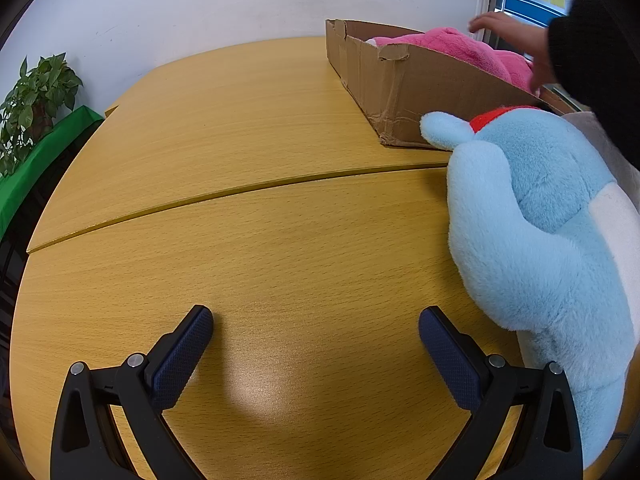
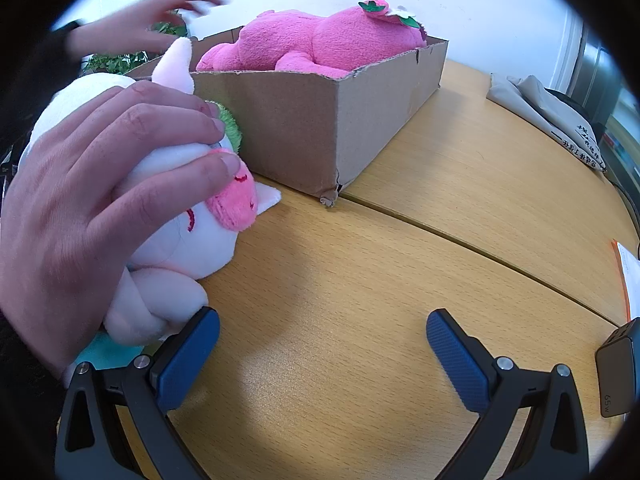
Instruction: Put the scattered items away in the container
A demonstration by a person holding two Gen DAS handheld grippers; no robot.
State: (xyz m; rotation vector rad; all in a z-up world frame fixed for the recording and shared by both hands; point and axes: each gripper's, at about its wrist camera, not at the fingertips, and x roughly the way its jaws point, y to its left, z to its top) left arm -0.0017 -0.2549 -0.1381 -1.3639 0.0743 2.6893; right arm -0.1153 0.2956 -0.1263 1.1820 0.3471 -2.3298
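A cardboard box stands at the back of the wooden table and holds a pink plush toy. It also shows in the right wrist view with the pink plush inside. A light blue plush lies on the table right of my open, empty left gripper. A white and pink plush lies left of my open, empty right gripper, with a bare hand pressed on it.
A second bare hand reaches over the box. A potted plant stands at the far left on a green surface. A grey cloth bag, an orange-edged paper and a black charger sit at the right.
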